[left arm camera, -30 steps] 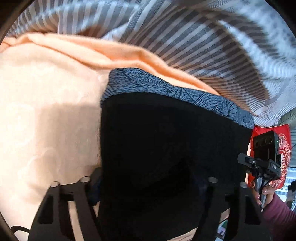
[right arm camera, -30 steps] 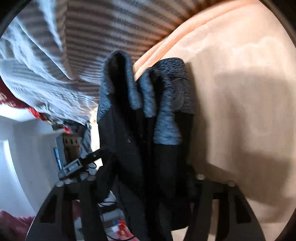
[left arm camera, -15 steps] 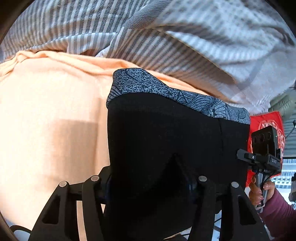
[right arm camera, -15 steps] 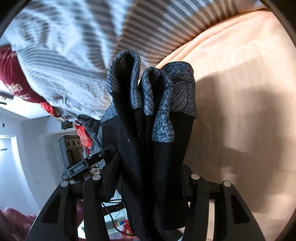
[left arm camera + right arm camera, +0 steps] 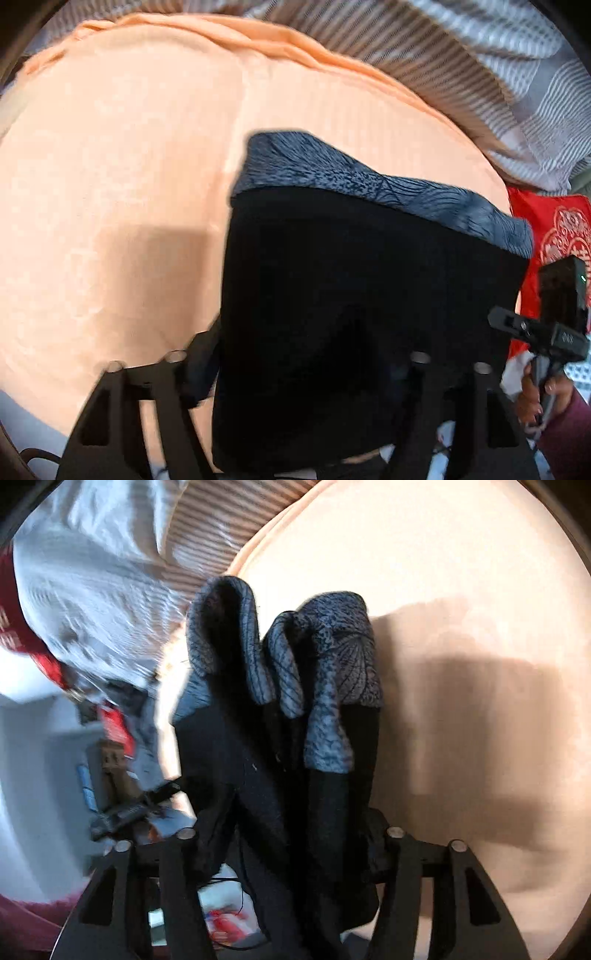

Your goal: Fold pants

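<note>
The pants [image 5: 362, 295] are black with a grey patterned band [image 5: 369, 184] along the far edge. They hang held up between both grippers above a peach sheet [image 5: 129, 166]. My left gripper [image 5: 295, 373] is shut on the black cloth, which spreads flat and hides the fingertips. In the right wrist view the pants [image 5: 273, 768] hang bunched in folds, grey band [image 5: 332, 657] at the far end. My right gripper [image 5: 288, 845] is shut on this bunched end. The right gripper also shows in the left wrist view [image 5: 554, 317].
A grey striped blanket [image 5: 480, 66] lies beyond the peach sheet [image 5: 461, 609]. A red patterned cushion [image 5: 554, 225] sits at the right. In the right wrist view the room floor and clutter [image 5: 110, 775] show at the left, past the bed edge.
Both grippers have swung down and toward the peach sheet with the pants; the striped blanket now fills less of both views. Both grips stay the same.
</note>
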{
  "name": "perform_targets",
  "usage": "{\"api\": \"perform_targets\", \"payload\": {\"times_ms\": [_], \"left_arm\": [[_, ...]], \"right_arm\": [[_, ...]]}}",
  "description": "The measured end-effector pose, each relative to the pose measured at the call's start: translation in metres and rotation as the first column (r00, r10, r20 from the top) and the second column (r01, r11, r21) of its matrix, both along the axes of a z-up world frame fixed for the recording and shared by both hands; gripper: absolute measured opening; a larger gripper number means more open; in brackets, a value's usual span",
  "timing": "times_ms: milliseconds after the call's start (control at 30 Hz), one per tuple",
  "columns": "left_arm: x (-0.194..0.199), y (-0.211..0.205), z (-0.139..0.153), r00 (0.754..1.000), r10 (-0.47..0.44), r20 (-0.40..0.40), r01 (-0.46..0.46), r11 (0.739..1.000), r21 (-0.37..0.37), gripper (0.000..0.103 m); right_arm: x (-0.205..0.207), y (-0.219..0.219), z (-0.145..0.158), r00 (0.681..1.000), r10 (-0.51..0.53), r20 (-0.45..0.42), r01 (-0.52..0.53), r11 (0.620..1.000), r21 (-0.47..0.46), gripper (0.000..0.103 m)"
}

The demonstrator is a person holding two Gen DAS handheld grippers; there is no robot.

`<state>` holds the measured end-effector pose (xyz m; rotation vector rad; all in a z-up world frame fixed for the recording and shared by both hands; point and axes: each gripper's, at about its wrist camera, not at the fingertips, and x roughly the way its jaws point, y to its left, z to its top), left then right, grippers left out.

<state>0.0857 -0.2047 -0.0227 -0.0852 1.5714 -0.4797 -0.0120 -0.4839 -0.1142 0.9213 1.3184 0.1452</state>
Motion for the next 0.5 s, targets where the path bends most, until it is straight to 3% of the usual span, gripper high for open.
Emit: {"api": "perform_targets", "payload": {"times_ms": [100, 200, 333, 500], "left_arm": [[-0.001, 0.007, 0.000, 1.000, 0.011, 0.015, -0.012, 0.999, 0.033, 0.091], [-0.003, 0.016, 0.008, 0.998, 0.001, 0.065, -0.007, 0.996, 0.089, 0.091], [-0.007, 0.021, 0.022, 0.991, -0.031, 0.133, 0.006, 0.984, 0.180, 0.091], [-0.020, 0.026, 0.033, 0.982, -0.098, 0.164, 0.052, 0.963, 0.263, 0.091]], "right_arm": [[-0.010, -0.001, 0.009, 1.000, -0.029, -0.001, 0.029, 0.997, -0.078, 0.070], [-0.021, -0.015, 0.019, 0.996, -0.083, -0.038, 0.074, 0.980, -0.186, 0.073], [-0.028, -0.010, 0.036, 0.984, -0.154, -0.085, 0.110, 0.916, -0.386, 0.078], [-0.030, 0.005, 0.051, 0.974, -0.197, -0.112, 0.114, 0.855, -0.506, 0.079]]}}
